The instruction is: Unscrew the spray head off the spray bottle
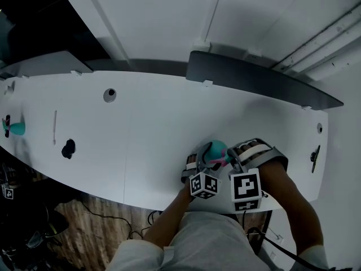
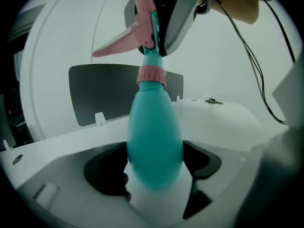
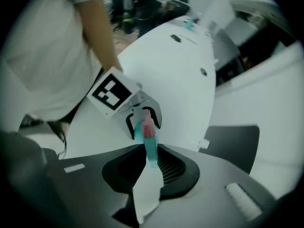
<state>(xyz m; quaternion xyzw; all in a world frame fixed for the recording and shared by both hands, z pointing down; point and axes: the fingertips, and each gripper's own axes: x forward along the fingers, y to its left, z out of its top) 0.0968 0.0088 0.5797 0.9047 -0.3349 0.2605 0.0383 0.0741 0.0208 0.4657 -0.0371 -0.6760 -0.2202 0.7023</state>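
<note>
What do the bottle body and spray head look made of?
Spray bottle: likely smooth teal plastic, judging by its uniform opaque colour and soft sheen. Spray head: pink moulded plastic, probably rigid, judging by its thin, crisp-edged shape; the finish looks matte, though blur leaves that open.

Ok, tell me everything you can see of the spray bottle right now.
The spray bottle has a smooth teal body that looks like plastic and narrows to a pink collar. The pink spray head with its trigger is still on. It stands roughly upright near the white table's front edge. The left gripper clamps its body, and the right gripper grips the spray head from above. Its base is hidden.
</note>
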